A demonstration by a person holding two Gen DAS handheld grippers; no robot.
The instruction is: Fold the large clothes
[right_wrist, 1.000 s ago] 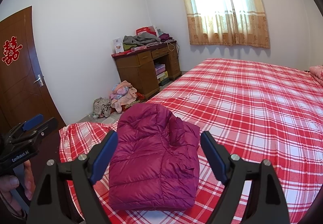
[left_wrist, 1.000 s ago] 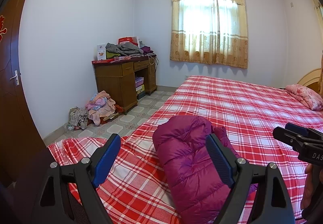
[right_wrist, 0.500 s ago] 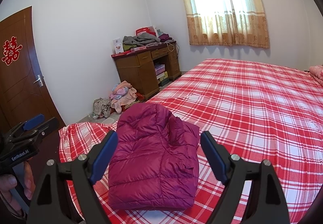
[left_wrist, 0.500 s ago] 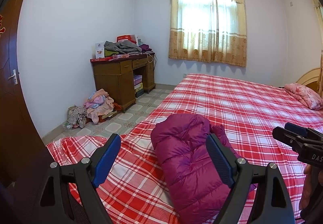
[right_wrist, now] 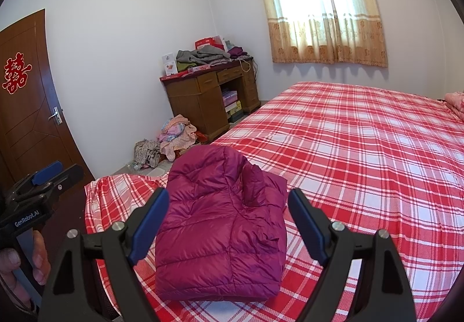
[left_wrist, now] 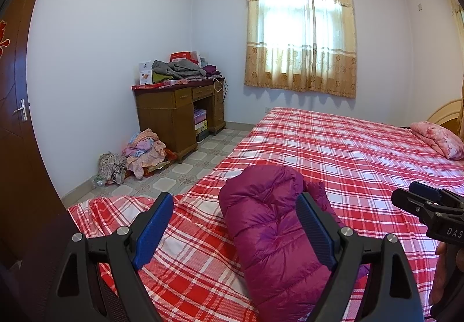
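Left gripper (left_wrist: 235, 223): jaws spread wide, nothing between the blue pads, raised above the near end of the bed.
Right gripper (right_wrist: 229, 220): jaws spread wide too, holding nothing.
Jacket (right_wrist: 220, 223): magenta puffer, folded into a compact bundle, lying near the bed's near left corner.
Bed (right_wrist: 362, 154): red-and-white plaid cover.
Pillow (left_wrist: 438, 139): pink, at the far right end.
Desk (left_wrist: 177, 116): wooden, by the far wall, piled with clothes.

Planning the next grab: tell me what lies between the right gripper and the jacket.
Nothing: in the right wrist view the open right gripper hangs before the folded purple jacket, untouched.
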